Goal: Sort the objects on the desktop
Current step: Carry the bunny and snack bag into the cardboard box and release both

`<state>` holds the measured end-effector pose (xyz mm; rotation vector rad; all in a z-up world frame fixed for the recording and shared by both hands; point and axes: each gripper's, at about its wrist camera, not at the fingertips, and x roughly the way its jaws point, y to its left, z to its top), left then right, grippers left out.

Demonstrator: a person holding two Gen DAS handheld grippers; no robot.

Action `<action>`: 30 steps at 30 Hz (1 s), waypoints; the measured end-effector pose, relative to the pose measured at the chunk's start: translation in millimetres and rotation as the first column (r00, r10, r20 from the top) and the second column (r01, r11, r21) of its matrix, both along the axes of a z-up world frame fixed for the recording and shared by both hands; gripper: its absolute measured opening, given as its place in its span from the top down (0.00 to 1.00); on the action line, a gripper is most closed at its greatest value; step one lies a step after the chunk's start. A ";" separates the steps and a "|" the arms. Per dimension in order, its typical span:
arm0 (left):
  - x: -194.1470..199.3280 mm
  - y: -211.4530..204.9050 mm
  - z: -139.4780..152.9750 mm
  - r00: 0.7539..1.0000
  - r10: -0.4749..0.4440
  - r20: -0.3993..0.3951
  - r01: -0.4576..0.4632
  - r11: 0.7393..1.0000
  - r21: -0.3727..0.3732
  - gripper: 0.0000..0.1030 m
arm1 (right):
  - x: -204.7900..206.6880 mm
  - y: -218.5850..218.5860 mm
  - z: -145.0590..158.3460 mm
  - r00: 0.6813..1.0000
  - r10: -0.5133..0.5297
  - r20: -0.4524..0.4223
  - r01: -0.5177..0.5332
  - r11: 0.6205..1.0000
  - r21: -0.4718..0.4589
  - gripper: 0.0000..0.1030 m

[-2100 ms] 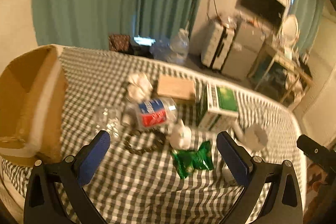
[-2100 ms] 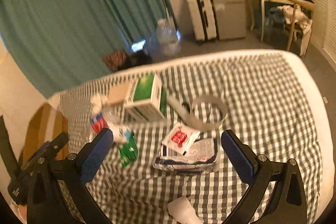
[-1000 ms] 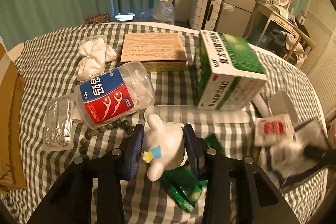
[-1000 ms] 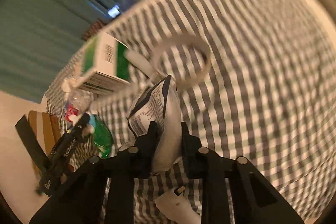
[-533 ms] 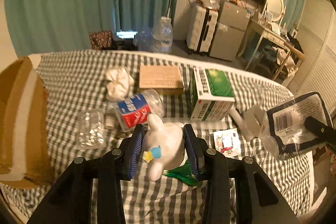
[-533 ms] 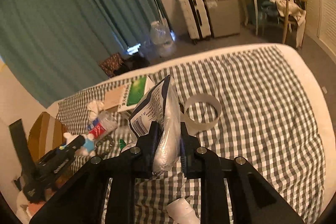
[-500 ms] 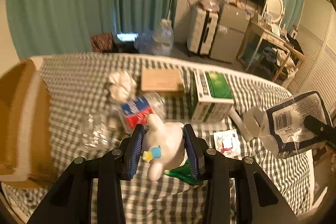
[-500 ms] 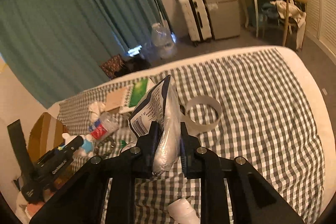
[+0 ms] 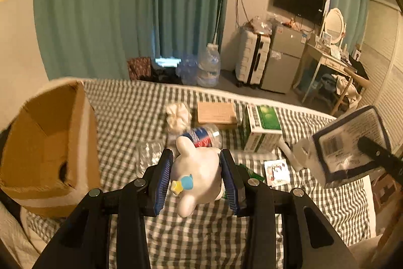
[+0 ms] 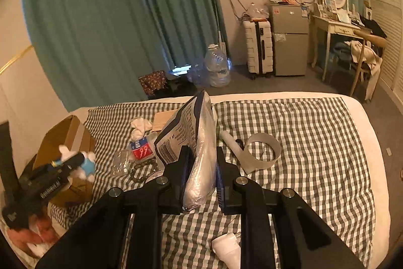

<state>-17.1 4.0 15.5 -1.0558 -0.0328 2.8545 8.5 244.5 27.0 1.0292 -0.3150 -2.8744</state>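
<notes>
left wrist view shows one left gripper point(image 9: 196, 174), its jaws clamped on one white rabbit figurine point(image 9: 195, 172) held above the checked bed point(image 9: 201, 238). one cardboard box point(image 9: 47, 143) stands at the left. on the bed lie one green-and-white box point(image 9: 262, 127), one brown box point(image 9: 216, 112) and one red-and-white sachet point(image 9: 275, 169). right wrist view alone shows one right gripper point(image 10: 200, 179), jaws narrow on one dark-and-silver pouch point(image 10: 191, 140), plus one grey band loop point(image 10: 262, 153), one bead bracelet point(image 10: 142, 167) and one white plug point(image 10: 225, 250).

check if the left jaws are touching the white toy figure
Touching. The left wrist view shows the left gripper with both blue pads pressed against the white toy figure, held above the checked cloth.
</notes>
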 end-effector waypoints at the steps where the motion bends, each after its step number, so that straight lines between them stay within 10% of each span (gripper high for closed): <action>1: 2.2 -0.9 5.6 1.000 -0.006 -0.014 0.006 1.000 0.003 0.62 | 0.2 -3.2 1.2 1.000 0.009 0.001 -0.009 1.000 0.013 0.82; 9: 14.8 -39.7 48.7 0.978 0.142 -0.150 -0.142 0.990 0.013 0.62 | 10.6 -42.8 42.4 0.994 0.090 -0.060 -0.086 0.994 0.068 0.82; 21: 8.2 -143.4 52.0 0.932 0.352 -0.088 -0.342 0.933 0.113 0.62 | -15.8 -163.6 61.4 0.954 0.293 -0.069 -0.289 0.955 0.059 0.82; 30: 6.8 -233.6 21.2 0.858 0.514 -0.027 -0.496 0.839 0.224 0.62 | -43.1 -270.2 54.9 0.896 0.439 -0.065 -0.435 0.897 0.075 0.81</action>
